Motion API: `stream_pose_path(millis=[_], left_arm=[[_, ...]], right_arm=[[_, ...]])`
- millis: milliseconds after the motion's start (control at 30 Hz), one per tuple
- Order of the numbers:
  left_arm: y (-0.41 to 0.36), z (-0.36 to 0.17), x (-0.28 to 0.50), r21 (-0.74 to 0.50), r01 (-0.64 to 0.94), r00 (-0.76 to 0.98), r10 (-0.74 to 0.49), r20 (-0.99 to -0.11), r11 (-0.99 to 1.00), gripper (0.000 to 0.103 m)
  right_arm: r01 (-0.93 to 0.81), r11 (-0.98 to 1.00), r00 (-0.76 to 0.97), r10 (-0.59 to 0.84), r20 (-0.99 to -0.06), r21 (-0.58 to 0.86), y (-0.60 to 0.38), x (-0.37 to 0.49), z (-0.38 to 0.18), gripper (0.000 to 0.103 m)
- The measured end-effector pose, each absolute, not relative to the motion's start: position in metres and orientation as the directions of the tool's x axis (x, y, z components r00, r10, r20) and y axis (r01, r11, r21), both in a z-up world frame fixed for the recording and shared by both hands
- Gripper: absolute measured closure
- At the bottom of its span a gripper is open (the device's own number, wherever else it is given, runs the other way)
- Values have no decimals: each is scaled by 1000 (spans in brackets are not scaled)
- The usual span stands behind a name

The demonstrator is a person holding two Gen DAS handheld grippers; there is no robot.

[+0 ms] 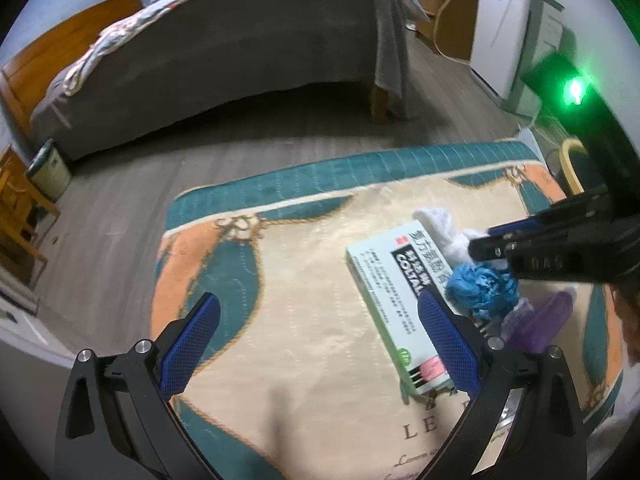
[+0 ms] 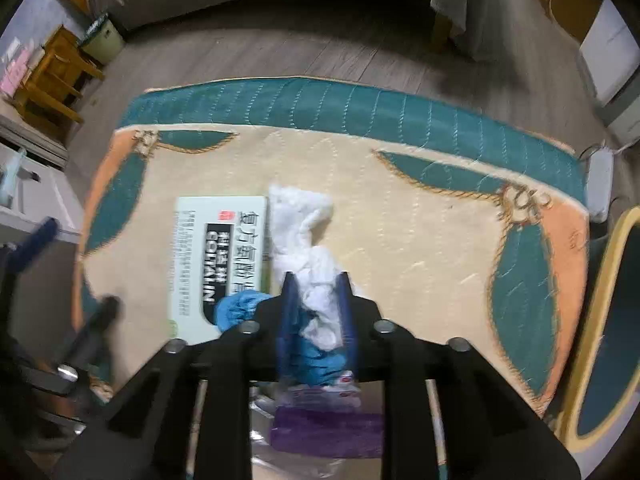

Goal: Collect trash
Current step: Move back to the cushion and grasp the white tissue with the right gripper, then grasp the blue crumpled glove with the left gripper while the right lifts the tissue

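We judge the collecting only begun: our right claw (image 2: 316, 300) pinches the white tissue (image 2: 298, 216) near the rug's (image 2: 440, 216) far edge, our left claw (image 1: 320, 340) is spread, the medicine box (image 2: 216, 248) still waits.

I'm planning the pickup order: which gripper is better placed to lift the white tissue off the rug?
Right. The right gripper has its pads on both sides of the white tissue. The left gripper stands open over bare rug.

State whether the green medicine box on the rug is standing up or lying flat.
Lying flat: the box rests on its broad printed face on the rug.
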State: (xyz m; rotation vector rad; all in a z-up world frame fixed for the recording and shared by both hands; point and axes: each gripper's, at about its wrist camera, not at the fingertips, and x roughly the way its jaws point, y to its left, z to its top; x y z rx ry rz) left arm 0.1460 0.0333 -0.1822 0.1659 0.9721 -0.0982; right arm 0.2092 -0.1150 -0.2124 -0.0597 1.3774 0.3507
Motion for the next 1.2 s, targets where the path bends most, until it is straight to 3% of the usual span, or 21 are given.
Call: stream_pose_path(millis=[100, 233, 300, 333, 533, 667, 700, 733, 867, 933, 967, 1000, 1133, 1167, 1200], left_arm=[[24, -185, 147, 82, 183, 556, -34, -831, 980, 5], [10, -186, 148, -1, 236, 534, -131, -836, 972, 9], [0, -187, 148, -35, 263, 514, -171, -841, 964, 28], [-6, -189, 149, -47, 279, 498, -186, -847, 959, 33], [-43, -205, 148, -4, 379, 457, -191, -869, 926, 41], [-53, -210, 151, -15, 407, 430, -207, -879, 913, 78], [-54, -209, 152, -5, 412, 432, -201, -880, 911, 99], [-54, -208, 152, -1, 419, 427, -198, -882, 908, 102], [-39, -200, 158, 4, 374, 458, -181, -870, 927, 102], [-29, -199, 162, -21, 346, 456, -188, -870, 938, 102], [-24, -198, 165, -24, 328, 462, -183, -868, 944, 102], [-20, -197, 167, -34, 319, 464, -187, -866, 947, 102], [-14, -195, 169, -99, 318, 464, -246, -851, 943, 102], [-14, -195, 169, -110, 324, 460, -258, -850, 940, 101], [-16, -195, 168, -103, 329, 462, -255, -850, 939, 96]], right_arm=[[-277, 943, 148, 232, -961, 185, -118, 209, -208, 99], [-256, 944, 175, 257, -950, 208, -129, 211, -196, 99], [-242, 945, 182, 268, -946, 221, -134, 213, -192, 99], [-233, 947, 190, 267, -945, 221, -138, 213, -190, 99], [-209, 956, 214, 248, -945, 204, -158, 218, -185, 99], [-212, 963, 211, 213, -954, 169, -167, 217, -186, 99], [-213, 965, 208, 197, -958, 152, -168, 217, -187, 99], [-211, 967, 201, 186, -962, 142, -171, 218, -190, 99], [-221, 966, 187, 174, -967, 131, -172, 217, -196, 94], [-231, 963, 184, 184, -966, 139, -168, 216, -198, 83], [-244, 960, 180, 182, -967, 136, -164, 216, -199, 69], [-255, 958, 178, 180, -967, 131, -161, 214, -200, 62], [-298, 950, 160, 146, -976, 93, -154, 211, -208, 62], [-299, 950, 145, 136, -980, 87, -155, 211, -212, 65], [-294, 952, 136, 126, -983, 81, -157, 211, -215, 74]])
